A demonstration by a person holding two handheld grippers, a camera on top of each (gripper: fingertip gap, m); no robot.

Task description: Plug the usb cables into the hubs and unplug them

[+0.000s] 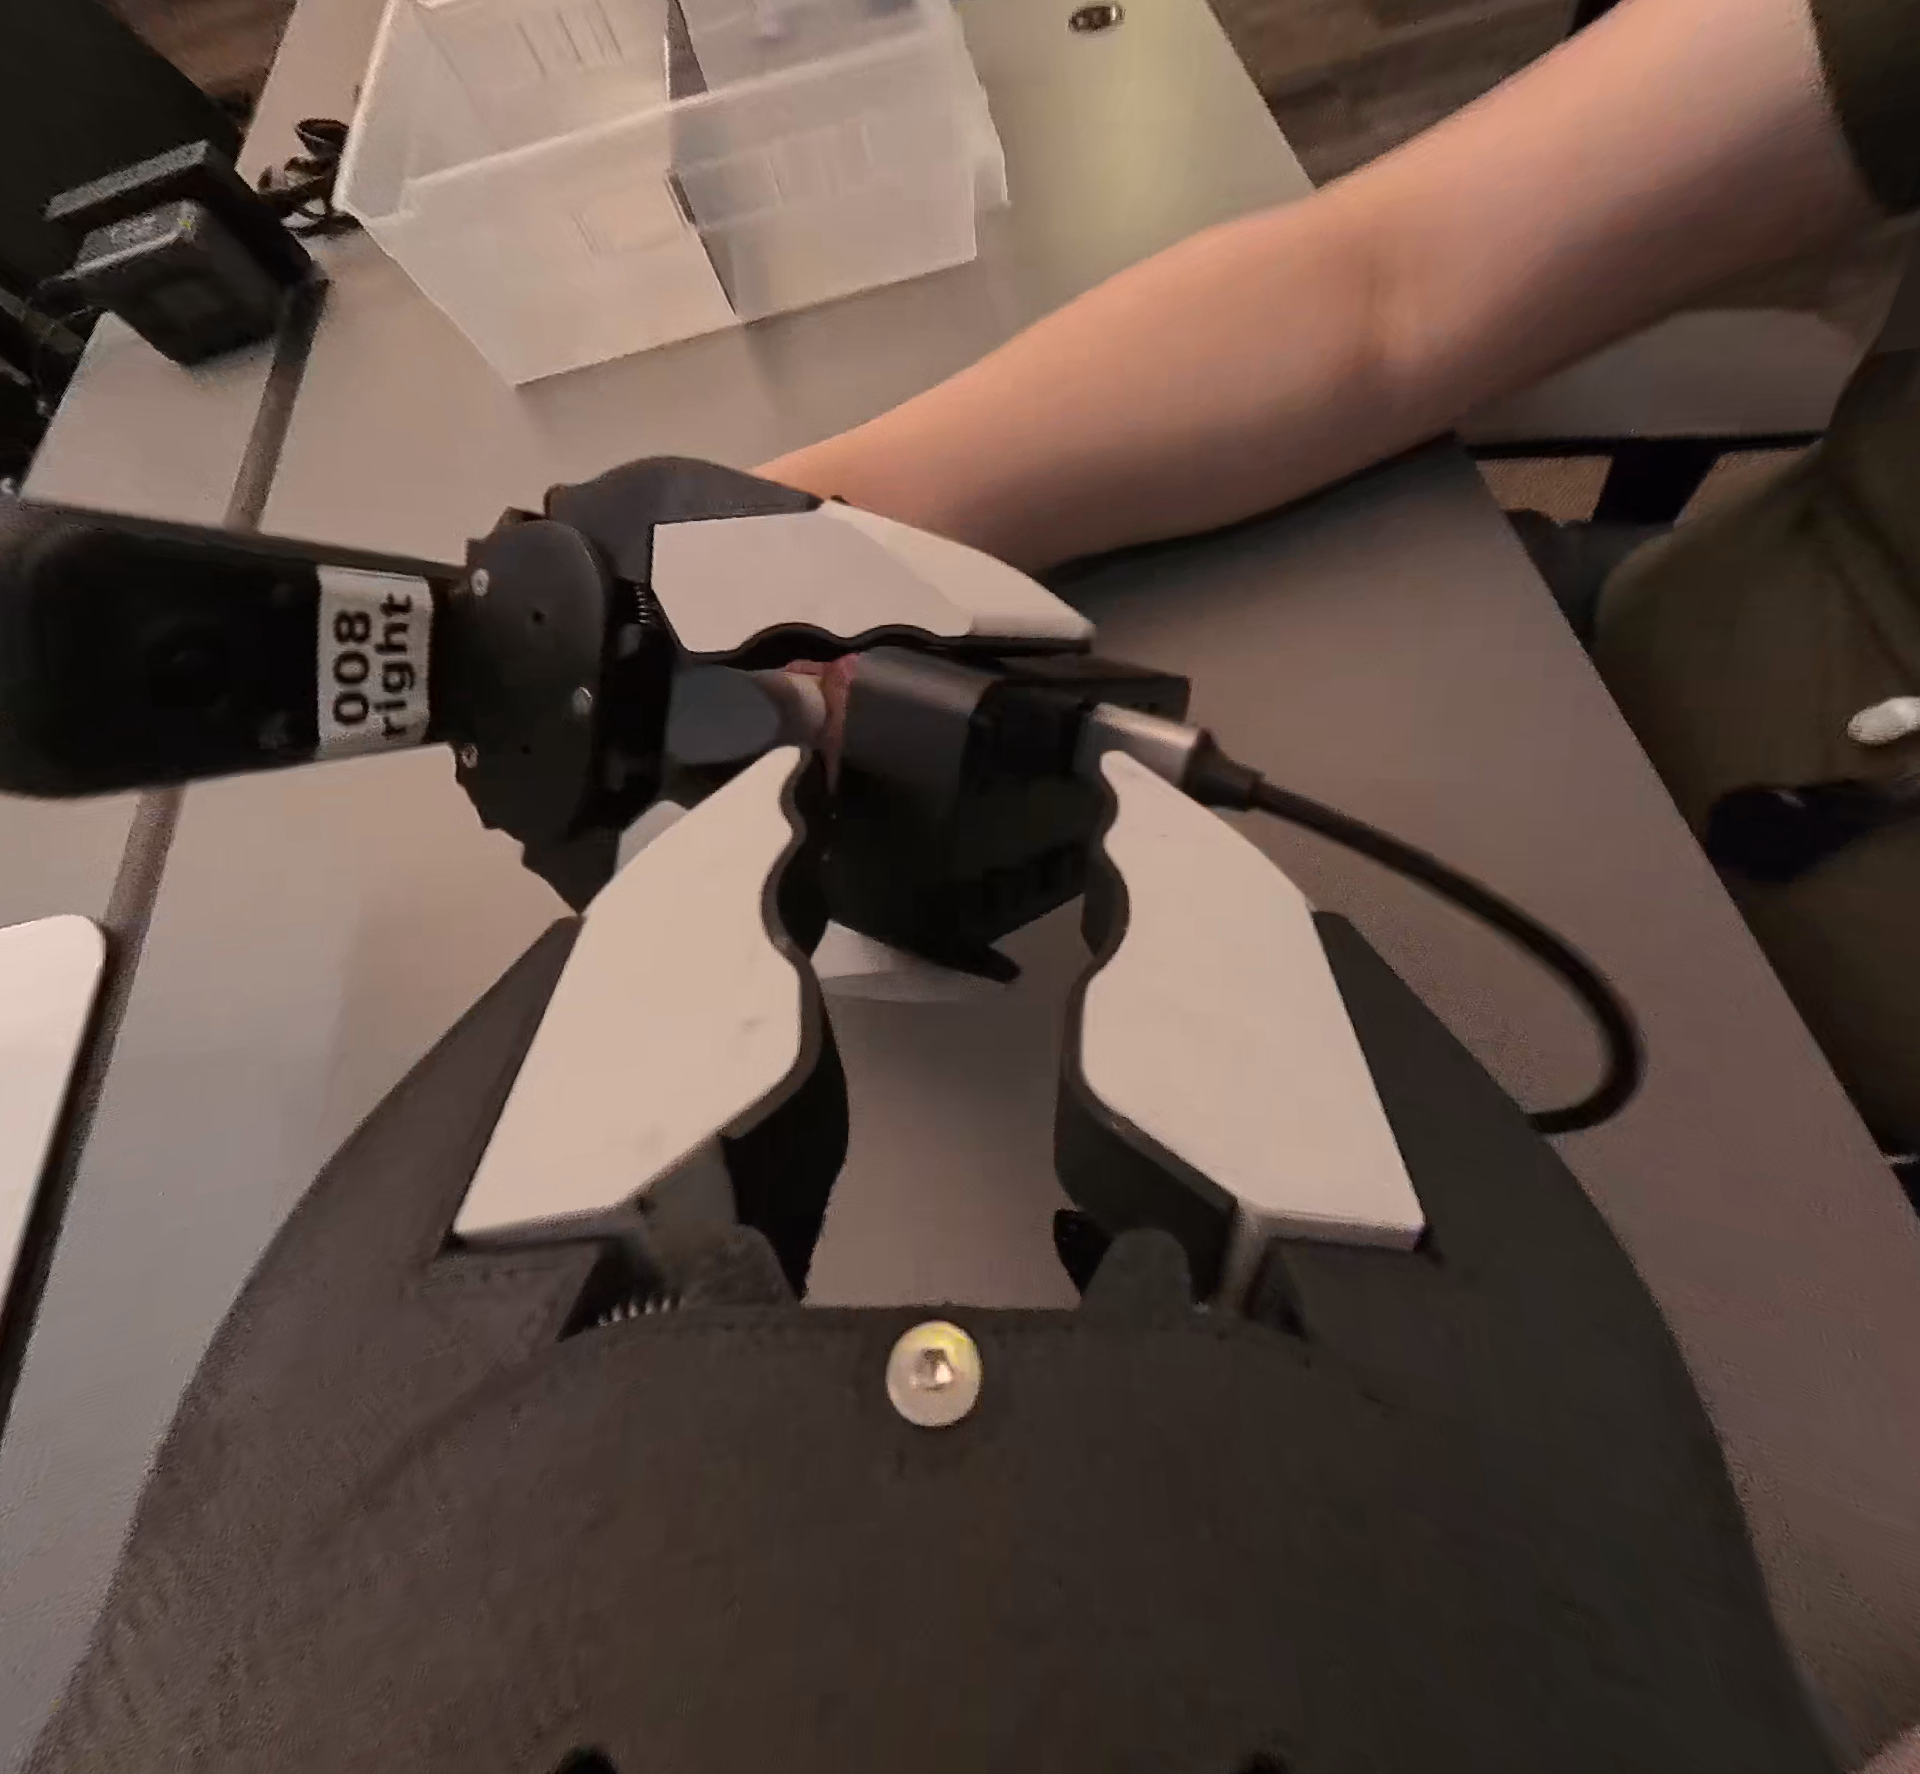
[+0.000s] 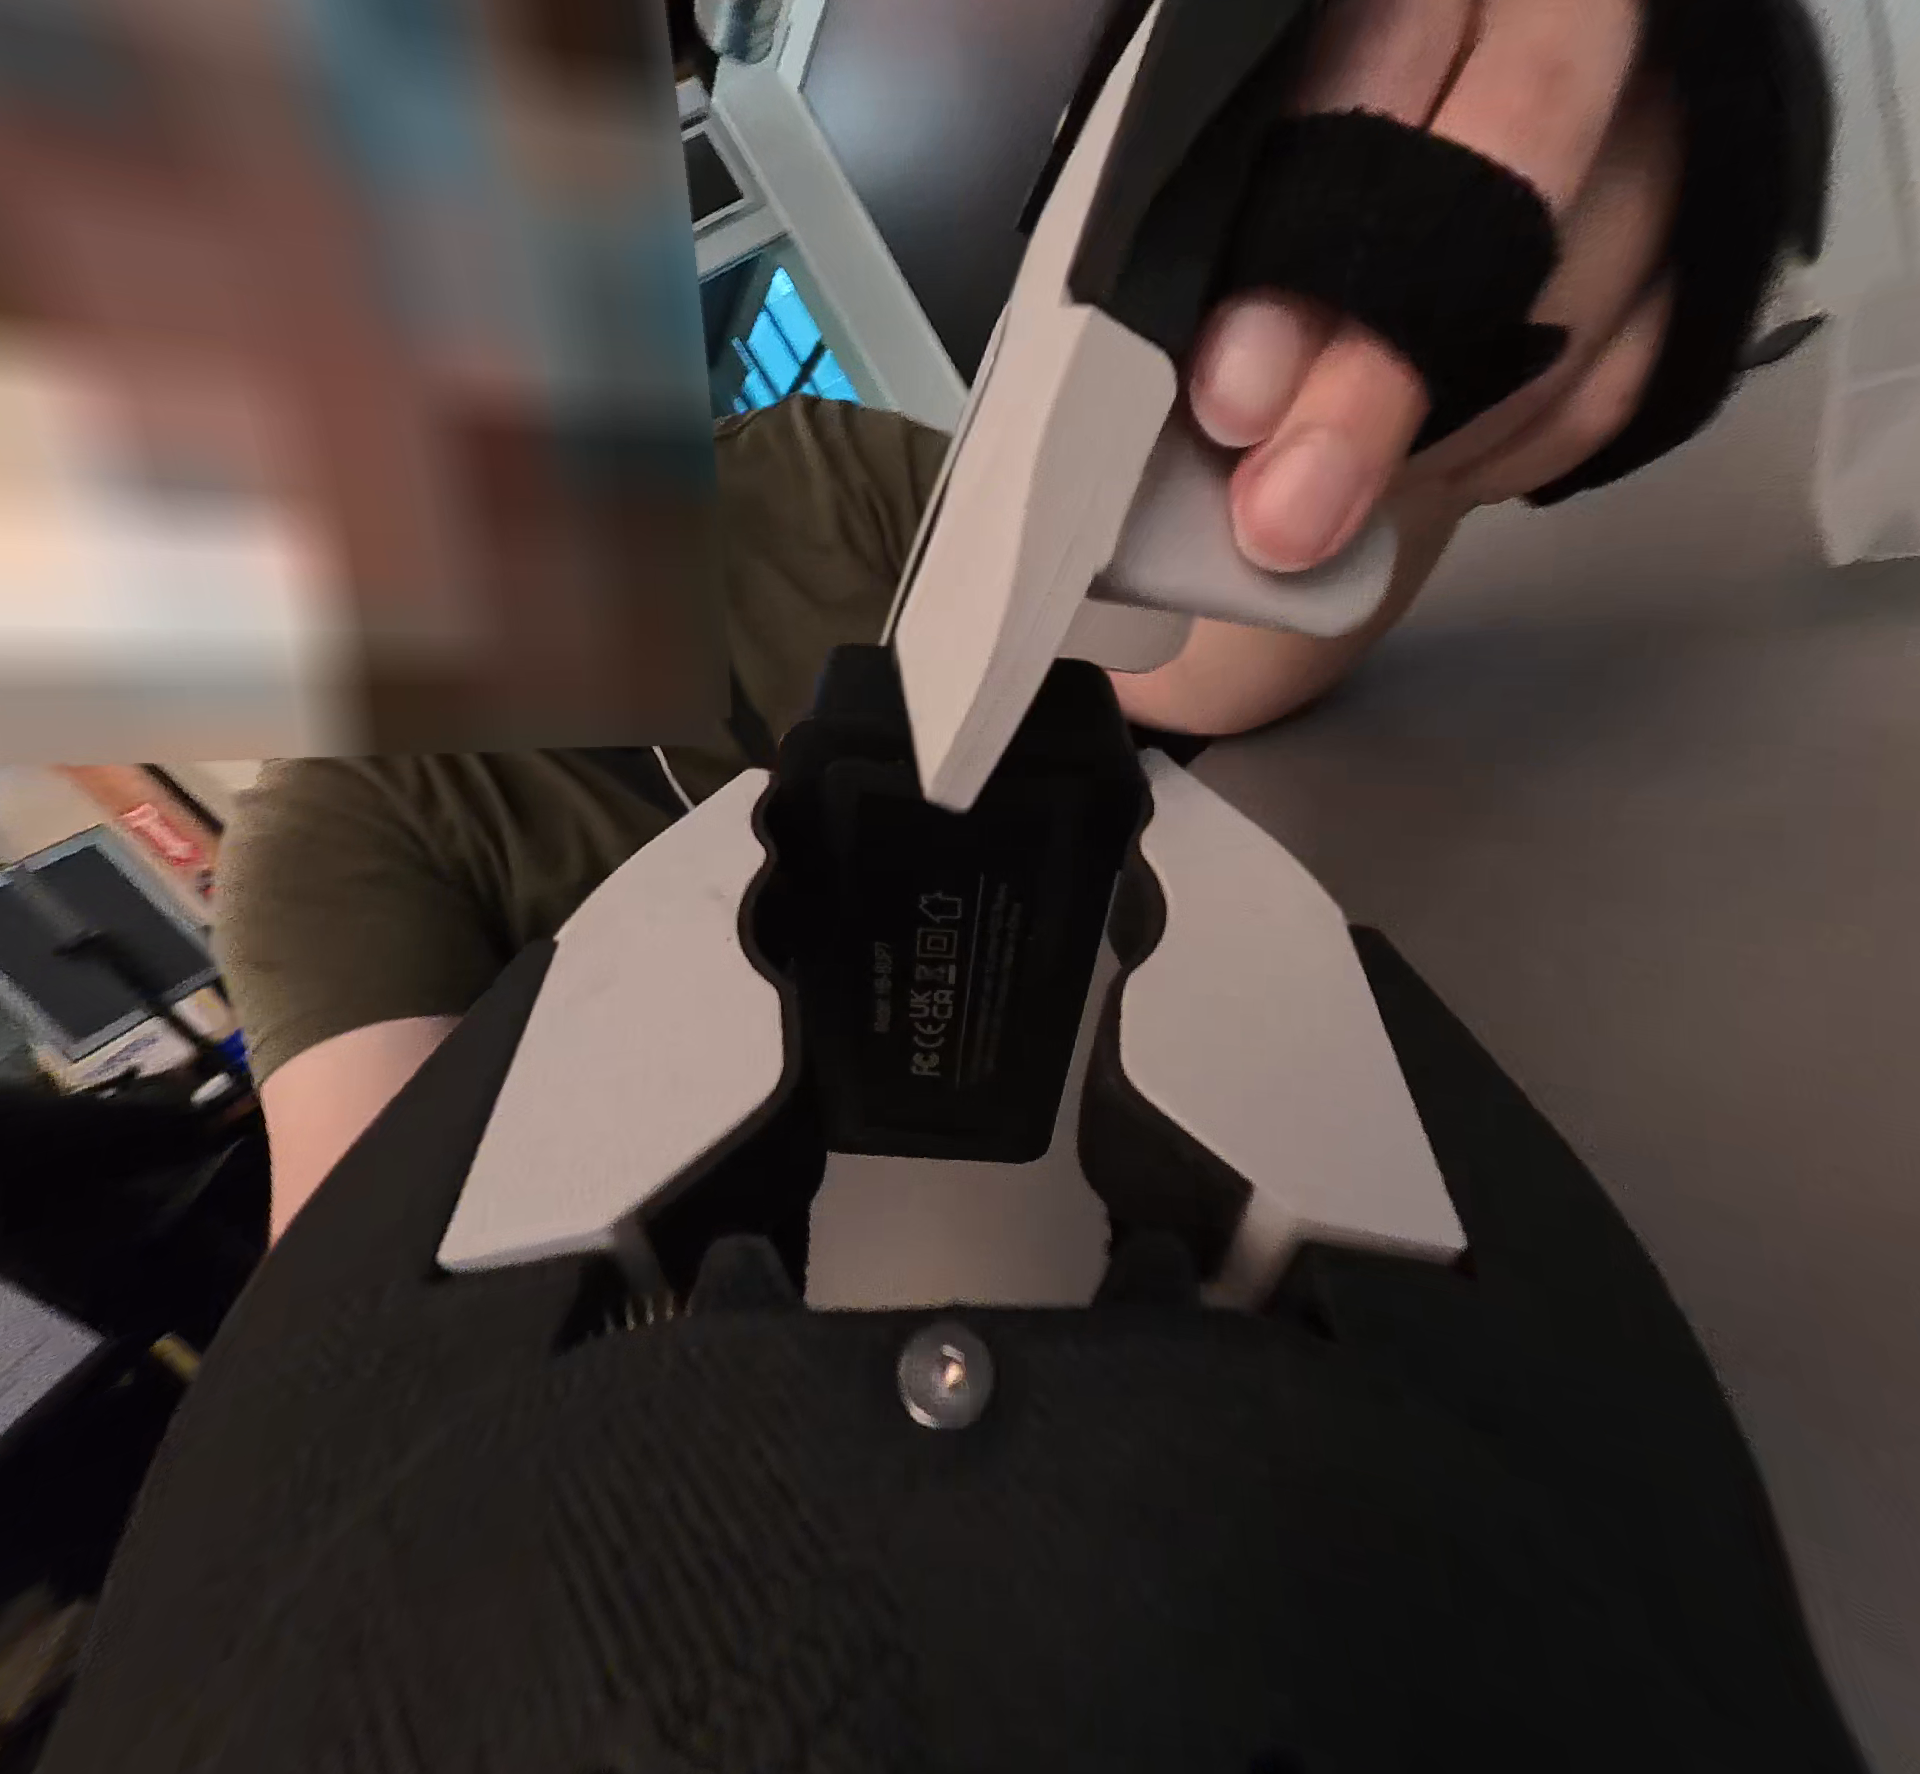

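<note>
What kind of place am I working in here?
Probably an office or lab workspace: grey desks pushed together, a frosted plastic divided bin, a black electronic device on the neighbouring desk, and screens or monitors in the background.

Left tool (image 1: 940, 831) and right tool (image 1: 883, 685) both clamp the black hub (image 1: 935, 810); silver-plugged USB cable (image 1: 1455, 883) seated in it, looping onto grey counter (image 1: 1299, 581).

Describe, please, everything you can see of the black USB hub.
The USB hub is a small, matte black, boxy plastic block with rounded corners and printed markings on one flat face. The right gripper clamps its sides; the left gripper closes around it too. A silver-ended plug on a dark cable sits in one port. It seems held off the grey table.
</note>
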